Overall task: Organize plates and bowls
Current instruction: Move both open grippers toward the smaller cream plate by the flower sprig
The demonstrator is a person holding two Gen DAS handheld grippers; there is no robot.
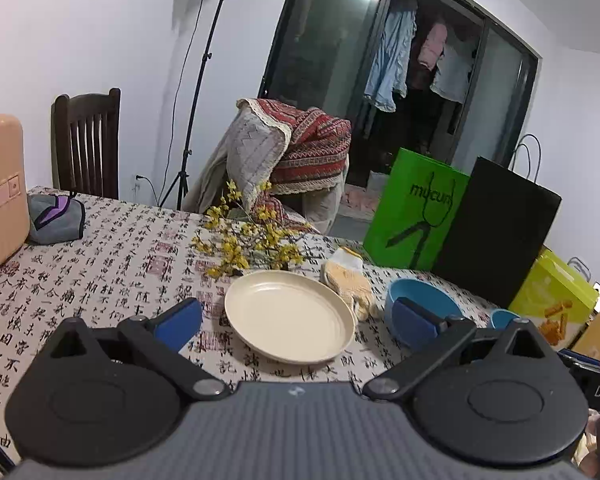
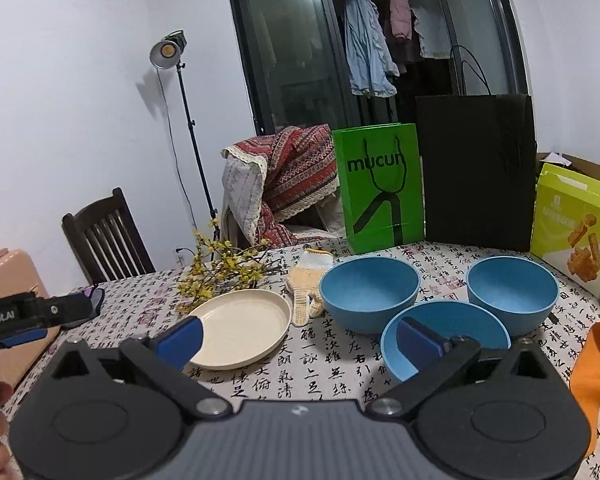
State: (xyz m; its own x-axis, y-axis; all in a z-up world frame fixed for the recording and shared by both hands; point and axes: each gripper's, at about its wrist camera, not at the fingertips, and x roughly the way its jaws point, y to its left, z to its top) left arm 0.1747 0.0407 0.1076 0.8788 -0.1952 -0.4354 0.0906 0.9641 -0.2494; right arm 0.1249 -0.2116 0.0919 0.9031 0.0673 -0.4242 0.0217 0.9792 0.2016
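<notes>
A cream plate (image 1: 290,316) lies on the calligraphy tablecloth; it also shows in the right wrist view (image 2: 240,328). Three blue bowls stand right of it: a far left one (image 2: 370,292), a far right one (image 2: 512,294) and a near one (image 2: 444,340). In the left wrist view I see one blue bowl (image 1: 422,312) and the edge of another (image 1: 504,318). My left gripper (image 1: 296,318) is open and empty, hovering just before the plate. My right gripper (image 2: 300,340) is open and empty, between the plate and the near bowl; its right finger overlaps that bowl.
A knit glove (image 2: 306,288) lies between plate and bowls. Yellow flower sprigs (image 2: 224,268) lie behind the plate. A green bag (image 2: 380,188), a black bag (image 2: 476,172) and a snack box (image 2: 580,236) stand at the back. A pink suitcase (image 1: 0,192) is at left.
</notes>
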